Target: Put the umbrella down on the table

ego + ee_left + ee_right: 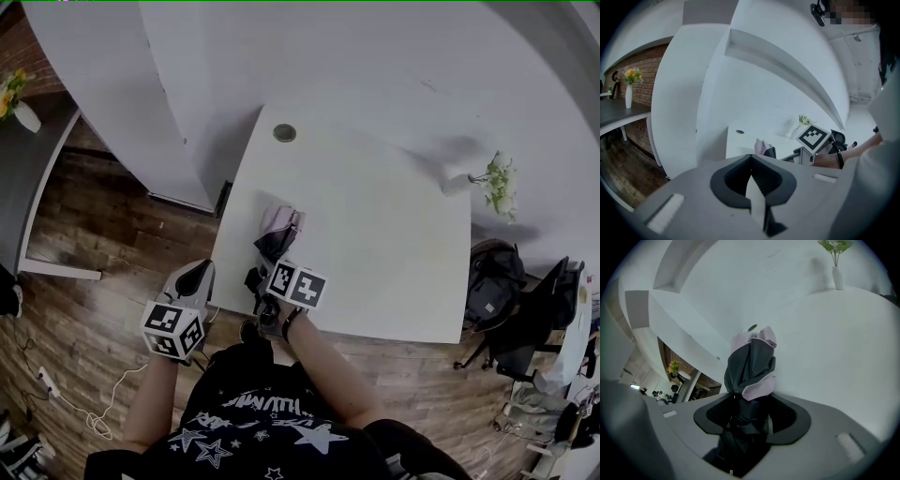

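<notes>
Currently my right gripper (pixel 750 417) is clamped on the folded black-and-pink umbrella (pixel 752 363), which points out over the near left part of the white table (pixel 384 234), while my left gripper (pixel 752 182) hangs beside the table's left edge, jaws together, empty.

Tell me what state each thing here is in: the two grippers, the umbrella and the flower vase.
umbrella: folded up, held over the table; whether it touches the table cannot be told.
right gripper: shut on the umbrella.
left gripper: shut, holding nothing, beside the table.
flower vase: upright on the table.
</notes>
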Demonstrator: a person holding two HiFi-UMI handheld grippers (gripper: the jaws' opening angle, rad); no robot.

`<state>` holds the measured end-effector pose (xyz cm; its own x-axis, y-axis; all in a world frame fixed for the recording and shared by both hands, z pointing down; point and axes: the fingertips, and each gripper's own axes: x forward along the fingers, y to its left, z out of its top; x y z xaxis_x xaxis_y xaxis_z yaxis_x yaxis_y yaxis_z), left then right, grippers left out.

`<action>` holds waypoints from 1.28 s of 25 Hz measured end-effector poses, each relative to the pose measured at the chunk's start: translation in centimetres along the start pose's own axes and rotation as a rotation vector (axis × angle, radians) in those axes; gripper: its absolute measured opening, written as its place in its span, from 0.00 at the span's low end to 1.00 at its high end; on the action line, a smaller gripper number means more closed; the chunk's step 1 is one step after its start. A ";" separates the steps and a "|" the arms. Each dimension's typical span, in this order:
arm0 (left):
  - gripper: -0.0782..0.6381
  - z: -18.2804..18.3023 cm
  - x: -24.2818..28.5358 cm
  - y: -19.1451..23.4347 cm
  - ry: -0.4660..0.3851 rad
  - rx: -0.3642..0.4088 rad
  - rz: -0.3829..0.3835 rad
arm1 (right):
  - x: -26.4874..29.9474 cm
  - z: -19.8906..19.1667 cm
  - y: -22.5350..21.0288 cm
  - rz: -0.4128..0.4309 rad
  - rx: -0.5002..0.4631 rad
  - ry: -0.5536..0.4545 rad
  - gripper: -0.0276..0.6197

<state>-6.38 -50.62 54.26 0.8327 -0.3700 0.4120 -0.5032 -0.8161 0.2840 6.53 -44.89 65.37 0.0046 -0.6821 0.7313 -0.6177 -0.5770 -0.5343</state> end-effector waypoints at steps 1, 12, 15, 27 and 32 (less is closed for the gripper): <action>0.11 0.0 0.0 -0.1 0.000 0.000 0.001 | 0.0 0.0 -0.1 0.000 0.002 0.002 0.42; 0.11 0.2 -0.5 -0.6 -0.019 0.001 0.028 | -0.3 0.0 0.2 0.047 -0.043 0.059 0.45; 0.11 0.4 -0.7 -1.0 -0.035 0.000 0.041 | -0.8 0.2 0.3 0.063 -0.063 0.065 0.44; 0.11 0.7 -3.0 -3.9 -0.114 -0.005 0.127 | -6.5 3.7 -1.9 0.152 -0.198 0.012 0.26; 0.11 0.3 -4.1 -6.5 -0.141 -0.014 0.164 | -9.0 5.3 -4.4 0.129 -0.228 -0.024 0.08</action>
<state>-6.48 -43.94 50.42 0.7628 -0.5565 0.3293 -0.6371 -0.7338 0.2358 13.44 -38.57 58.89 -0.0686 -0.7553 0.6518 -0.7756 -0.3706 -0.5110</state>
